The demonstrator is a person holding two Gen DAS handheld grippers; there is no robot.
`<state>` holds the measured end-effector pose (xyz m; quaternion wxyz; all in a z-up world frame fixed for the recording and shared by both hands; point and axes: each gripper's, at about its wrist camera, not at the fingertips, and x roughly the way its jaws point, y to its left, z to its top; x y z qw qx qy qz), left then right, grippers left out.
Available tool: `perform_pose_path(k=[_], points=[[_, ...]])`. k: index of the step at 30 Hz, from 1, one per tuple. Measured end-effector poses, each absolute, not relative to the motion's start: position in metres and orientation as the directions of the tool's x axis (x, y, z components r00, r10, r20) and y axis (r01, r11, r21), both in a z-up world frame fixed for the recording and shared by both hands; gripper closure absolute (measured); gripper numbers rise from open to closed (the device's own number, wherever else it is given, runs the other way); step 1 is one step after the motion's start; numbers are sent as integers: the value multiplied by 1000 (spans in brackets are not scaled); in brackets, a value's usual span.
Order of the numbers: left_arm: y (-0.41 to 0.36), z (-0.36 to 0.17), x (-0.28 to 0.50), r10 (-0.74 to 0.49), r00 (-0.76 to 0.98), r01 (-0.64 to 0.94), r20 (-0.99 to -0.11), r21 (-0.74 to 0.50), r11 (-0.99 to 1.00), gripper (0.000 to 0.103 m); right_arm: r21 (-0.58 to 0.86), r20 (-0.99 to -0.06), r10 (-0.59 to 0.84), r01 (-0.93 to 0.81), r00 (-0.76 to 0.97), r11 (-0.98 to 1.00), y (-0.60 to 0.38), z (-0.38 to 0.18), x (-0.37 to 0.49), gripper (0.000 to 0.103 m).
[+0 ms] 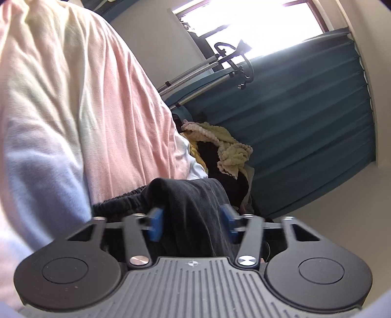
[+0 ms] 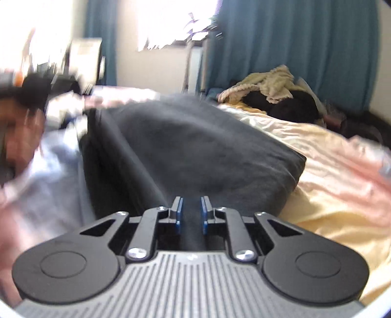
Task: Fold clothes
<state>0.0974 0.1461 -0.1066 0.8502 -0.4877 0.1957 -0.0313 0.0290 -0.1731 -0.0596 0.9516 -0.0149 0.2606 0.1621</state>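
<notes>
L gripper: jaws spread wide, blue pads blurred. Dark fabric of the pants runs between the pads, but pads stand clear of it on both sides, no pinch. Elastic waistband visible at L of the gripper, bunched, lying vs the sheet.

R gripper: jaws drawn close, narrow gap, a fold of the pants caught between the 2 blue pads; pinching it. From R wrist view the garment spreads away from the gripper as 1 broad dark-grey slab, doubled over, w/ a thick folded corner at the R edge resting on the sheet. Fabric looks taut near the pads, looser and humped farther off.

Pants lie on the bed, on a pastel sheet w/ pink, yellow, pale-blue bands, creased. Garment sits roughly mid-bed in R view; in L view its waistband end is right at the L gripper.

Background: pile of clothes at far side of bed, cream knit on top of sth black; same pile seen in L view. Teal curtain behind it, bright window above, overexposed. Metal rod w/ black clamp near the window in L view. R view L edge heavily motion-blurred: a person's hand or arm there, details can't tell.
</notes>
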Motion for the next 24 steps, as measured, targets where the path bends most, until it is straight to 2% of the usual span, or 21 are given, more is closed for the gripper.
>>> perform_pose_path(k=[1,2,5,9,12,17,21,24], points=[[146,-106,94,-244,918,-149,-314,-840,522,21,114,-480,304,-286,823,952,-181,-55,27,82],[146,-106,92,-249,913,-156,-324,-840,520,19,160,-465,301,-255,833,954,-189,-53,28,79],[145,-114,97,-292,895,-163,-336,-858,486,17,284,-436,285,-171,854,943,-212,-48,30,78],[146,-132,108,-293,866,-243,-404,-854,460,17,409,-439,281,-88,854,908,-236,-51,37,76],[148,-137,108,-297,867,-252,-401,-865,434,16,456,-445,267,-40,855,889,-246,-51,39,75],[147,-136,103,-267,846,-297,-462,-824,483,13,510,-462,273,1,844,860,-253,-59,42,72],[146,-140,111,-289,849,-278,-442,-839,467,10,542,-470,289,14,834,841,-255,-66,48,71],[145,-145,119,-299,853,-264,-428,-847,460,3,569,-483,284,50,828,821,-259,-72,52,65]])
